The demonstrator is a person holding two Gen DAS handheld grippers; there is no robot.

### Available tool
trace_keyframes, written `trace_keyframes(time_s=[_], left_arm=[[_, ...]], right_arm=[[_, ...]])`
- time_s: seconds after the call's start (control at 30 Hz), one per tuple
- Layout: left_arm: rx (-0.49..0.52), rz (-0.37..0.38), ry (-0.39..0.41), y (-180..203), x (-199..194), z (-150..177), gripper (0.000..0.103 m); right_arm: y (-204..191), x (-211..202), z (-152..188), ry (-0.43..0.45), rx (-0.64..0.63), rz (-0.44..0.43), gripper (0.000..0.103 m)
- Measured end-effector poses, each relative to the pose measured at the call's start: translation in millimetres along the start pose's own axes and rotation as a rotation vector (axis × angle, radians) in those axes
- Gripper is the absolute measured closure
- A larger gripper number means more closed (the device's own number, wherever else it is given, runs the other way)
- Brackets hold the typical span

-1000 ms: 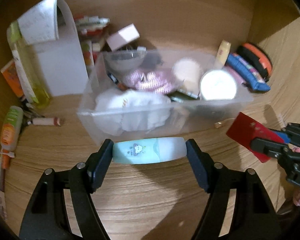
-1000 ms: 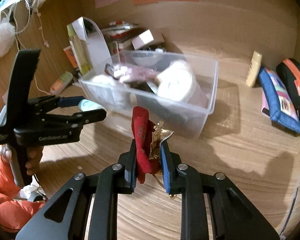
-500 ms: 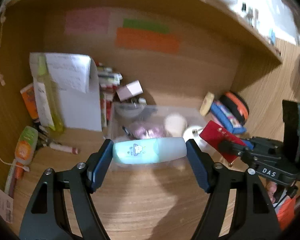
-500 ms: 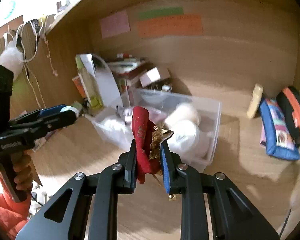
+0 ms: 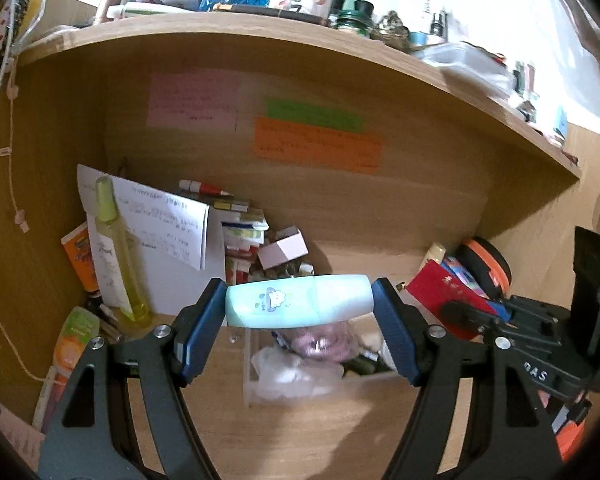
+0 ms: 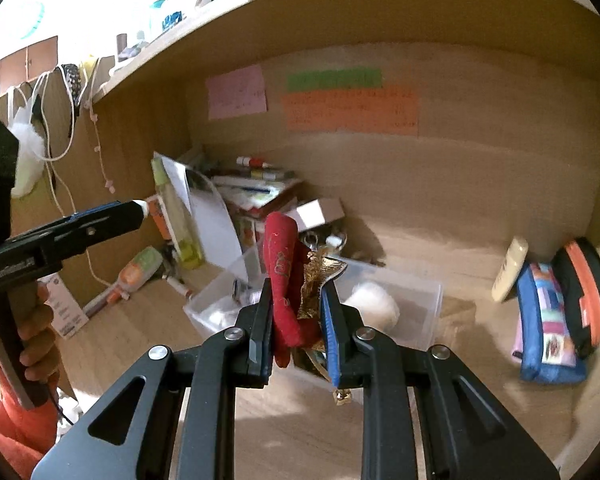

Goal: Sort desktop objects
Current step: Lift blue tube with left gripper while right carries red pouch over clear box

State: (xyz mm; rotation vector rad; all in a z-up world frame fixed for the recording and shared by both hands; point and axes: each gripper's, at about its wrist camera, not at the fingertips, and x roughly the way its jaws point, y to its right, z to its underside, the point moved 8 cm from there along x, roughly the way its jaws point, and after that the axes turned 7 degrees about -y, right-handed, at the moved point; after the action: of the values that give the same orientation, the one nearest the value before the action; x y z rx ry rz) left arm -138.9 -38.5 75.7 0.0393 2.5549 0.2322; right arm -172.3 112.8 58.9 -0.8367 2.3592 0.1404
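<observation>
My left gripper (image 5: 299,309) is shut on a pale mint bottle (image 5: 298,300) with a cartoon label, held crosswise between the fingers, above and short of a clear plastic bin (image 5: 256,372). The bin holds a white cloth, a pink thing and round white items. My right gripper (image 6: 296,300) is shut on a red pouch (image 6: 282,268) with gold trim, held above the bin (image 6: 428,300). The left gripper also shows in the right wrist view (image 6: 132,210) at the left, and the right gripper with the red pouch (image 5: 436,292) shows in the left wrist view.
A yellow-green tall bottle (image 5: 116,252) and white papers (image 5: 172,220) lean in the back left corner, with stacked boxes behind. An orange-green tube (image 5: 74,340) lies at the left. A blue pencil case (image 6: 544,320) and black-orange case (image 6: 584,280) sit at the right. A cluttered shelf runs overhead.
Both grippers have risen and drawn back from the bin, each with its object still in it. The bin now looks smaller and lower, and the shelf above has come into view.
</observation>
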Motion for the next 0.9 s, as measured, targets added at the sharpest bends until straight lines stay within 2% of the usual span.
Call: trace_keyframes(time_s=[0.2,0.33,0.57,0.8,0.9], left_arm=[[-0.015,-0.011,-0.026,-3,28,-6,0.03],[-0.05,-0.01,-0.081,-9,60,-1,0.03],[-0.018,0.014,-0.246,-6,125,33,0.03],[-0.039,0.048,-0.32,-11,147,49,0.03],[-0.061,0.059,-0.339,-14,148,50,0.03]], right_arm=[[2,12,-14,0.012,0.008,0.013,0.085],[7,33,-14,0.012,0.037,0.023,0.083],[26,91,14,-0.138,0.109,-0.025,0.083],[27,112,29,-0.2,0.1,-0.015,0.082],[23,114,32,-0.2,0.064,0.029,0.081]])
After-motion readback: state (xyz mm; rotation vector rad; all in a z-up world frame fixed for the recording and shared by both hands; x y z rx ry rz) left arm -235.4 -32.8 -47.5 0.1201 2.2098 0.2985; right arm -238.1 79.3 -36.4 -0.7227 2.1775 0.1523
